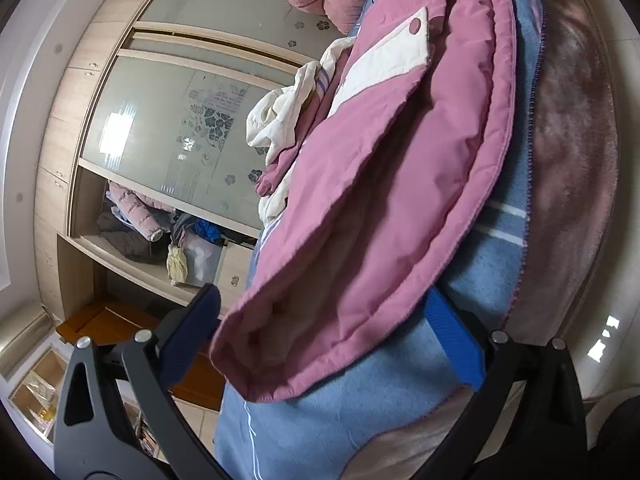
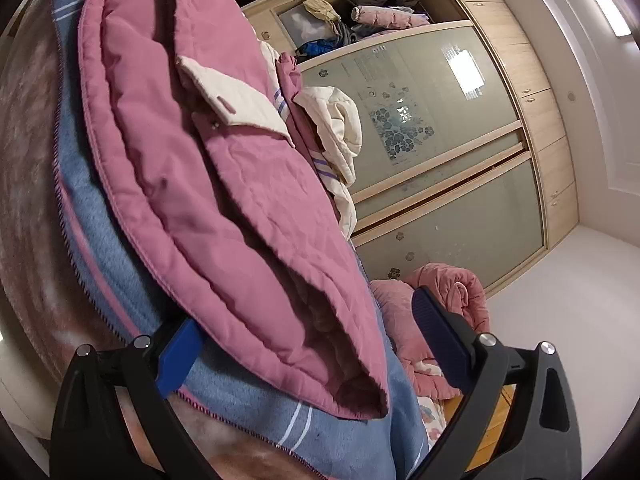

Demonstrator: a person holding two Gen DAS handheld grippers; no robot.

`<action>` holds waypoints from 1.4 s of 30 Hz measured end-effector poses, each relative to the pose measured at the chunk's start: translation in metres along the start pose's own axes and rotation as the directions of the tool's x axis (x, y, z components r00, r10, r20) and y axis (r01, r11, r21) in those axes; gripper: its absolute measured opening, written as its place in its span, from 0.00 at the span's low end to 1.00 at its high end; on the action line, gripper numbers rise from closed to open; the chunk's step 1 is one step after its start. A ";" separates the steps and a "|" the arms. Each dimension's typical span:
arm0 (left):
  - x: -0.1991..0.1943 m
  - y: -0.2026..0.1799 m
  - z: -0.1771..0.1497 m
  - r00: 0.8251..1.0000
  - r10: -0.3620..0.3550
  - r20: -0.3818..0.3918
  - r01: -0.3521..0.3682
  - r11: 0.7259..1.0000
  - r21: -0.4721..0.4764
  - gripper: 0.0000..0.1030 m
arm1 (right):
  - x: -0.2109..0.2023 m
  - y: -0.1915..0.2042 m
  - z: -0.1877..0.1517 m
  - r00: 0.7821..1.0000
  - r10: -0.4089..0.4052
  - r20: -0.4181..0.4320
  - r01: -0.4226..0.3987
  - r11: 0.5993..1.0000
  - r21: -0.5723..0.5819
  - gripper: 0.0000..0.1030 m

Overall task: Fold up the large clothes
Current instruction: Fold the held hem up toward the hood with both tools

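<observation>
A large pink quilted jacket (image 1: 384,184) with a white pocket flap (image 1: 396,52) and cream lining lies on a blue blanket (image 1: 332,412) on the bed. My left gripper (image 1: 324,344) is open, its blue pads either side of the jacket's hem corner, not closed on it. In the right wrist view the same jacket (image 2: 240,208) hangs over the blue blanket (image 2: 248,408). My right gripper (image 2: 308,356) is open with its jaws wide apart around the other hem corner.
A wardrobe with frosted sliding doors (image 1: 172,120) and an open shelf of clothes (image 1: 152,228) stands beside the bed. A bundled pink quilt (image 2: 444,304) lies at the bed's end. A brown fleece blanket (image 1: 572,180) lies under the blue one.
</observation>
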State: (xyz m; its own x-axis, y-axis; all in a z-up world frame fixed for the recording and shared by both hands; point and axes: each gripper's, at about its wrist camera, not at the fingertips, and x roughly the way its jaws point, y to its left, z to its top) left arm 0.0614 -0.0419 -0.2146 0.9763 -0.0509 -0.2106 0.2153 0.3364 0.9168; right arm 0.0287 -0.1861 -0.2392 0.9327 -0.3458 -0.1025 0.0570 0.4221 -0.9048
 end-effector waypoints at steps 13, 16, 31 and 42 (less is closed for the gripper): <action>0.015 0.009 0.012 1.000 0.021 0.008 -0.021 0.999 -0.039 0.98 | 0.009 -0.005 0.007 1.000 0.001 -0.012 0.000 0.999 0.044 0.98; 0.021 0.017 0.018 0.999 0.033 0.013 -0.032 0.996 -0.084 0.98 | 0.011 -0.009 0.011 1.000 -0.002 -0.010 0.003 0.997 0.072 0.98; 0.054 0.041 0.048 0.999 -0.044 0.011 0.046 0.969 -0.245 0.98 | 0.044 -0.034 0.028 0.994 0.090 -0.066 -0.073 0.970 0.231 0.96; 0.063 0.054 0.051 0.977 -0.213 -0.026 0.184 0.896 -0.405 0.60 | 0.059 -0.041 0.027 0.953 0.276 -0.122 -0.212 0.901 0.379 0.35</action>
State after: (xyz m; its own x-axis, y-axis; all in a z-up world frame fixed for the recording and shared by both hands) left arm 0.1360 -0.0748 -0.1614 0.9071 -0.0964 -0.4097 0.3627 0.6729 0.6447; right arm 0.0910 -0.2014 -0.1968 0.8616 -0.3154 -0.3977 -0.0117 0.7709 -0.6368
